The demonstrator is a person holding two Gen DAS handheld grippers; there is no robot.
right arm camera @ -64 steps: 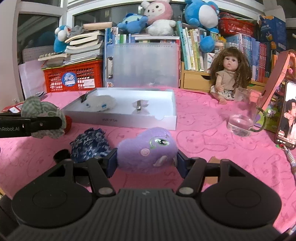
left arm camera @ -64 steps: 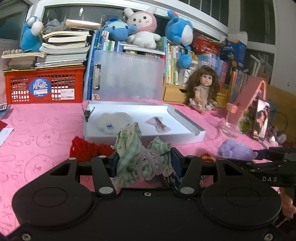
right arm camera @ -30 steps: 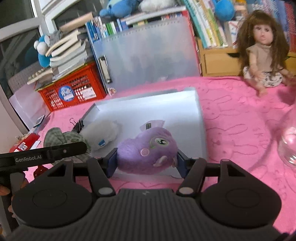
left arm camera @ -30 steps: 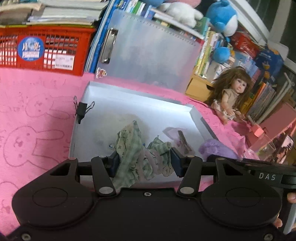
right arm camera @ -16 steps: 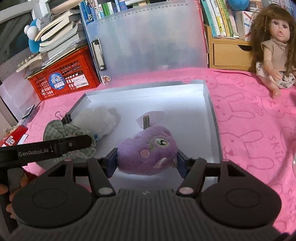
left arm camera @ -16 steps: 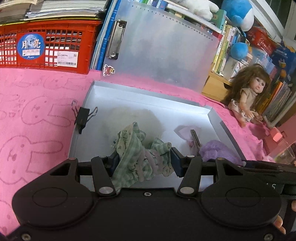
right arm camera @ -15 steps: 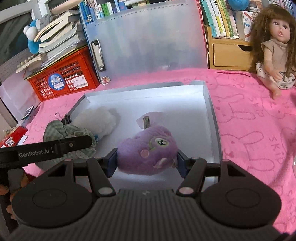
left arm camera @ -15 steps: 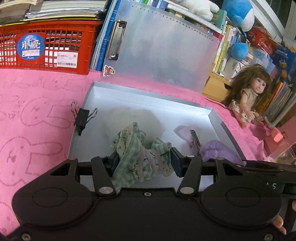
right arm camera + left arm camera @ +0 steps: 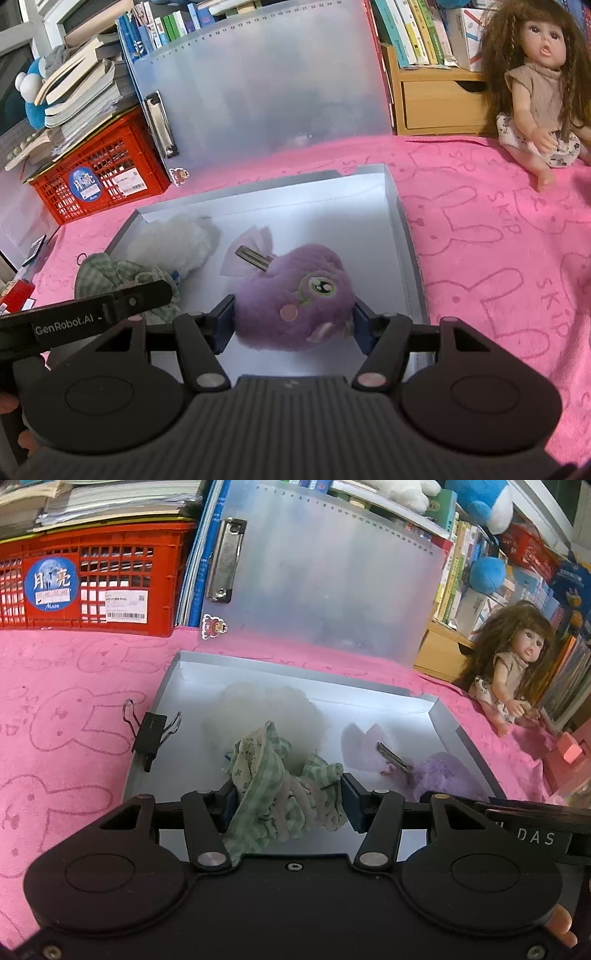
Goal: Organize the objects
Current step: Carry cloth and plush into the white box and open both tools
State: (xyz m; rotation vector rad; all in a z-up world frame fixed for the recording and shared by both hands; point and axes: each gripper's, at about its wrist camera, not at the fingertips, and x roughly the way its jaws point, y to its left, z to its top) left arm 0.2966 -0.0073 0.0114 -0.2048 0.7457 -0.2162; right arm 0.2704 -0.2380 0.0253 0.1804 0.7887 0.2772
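Observation:
My left gripper [image 9: 288, 797] is shut on a green checked cloth [image 9: 273, 779] and holds it over the near left part of a white shallow box [image 9: 443, 716]. My right gripper [image 9: 291, 321] is shut on a purple plush toy [image 9: 295, 295] and holds it over the box's [image 9: 399, 221] near right part. In the box lie a white fluffy item [image 9: 173, 240] and a metal hair clip on a pale tissue [image 9: 255, 254]. A black binder clip [image 9: 149, 734] grips the box's left wall. The cloth also shows in the right wrist view [image 9: 110, 273].
The box rests on a pink bunny-print cloth [image 9: 66, 716]. Behind it stand a translucent clipboard [image 9: 317, 576], a red crate [image 9: 92, 587] under stacked books, and shelves of books. A doll [image 9: 535, 85] sits at the back right.
Both grippers have moved forward and down from the pink cloth to over the box, still holding the checked cloth and the purple plush. In the last half second they came a little closer to the box floor.

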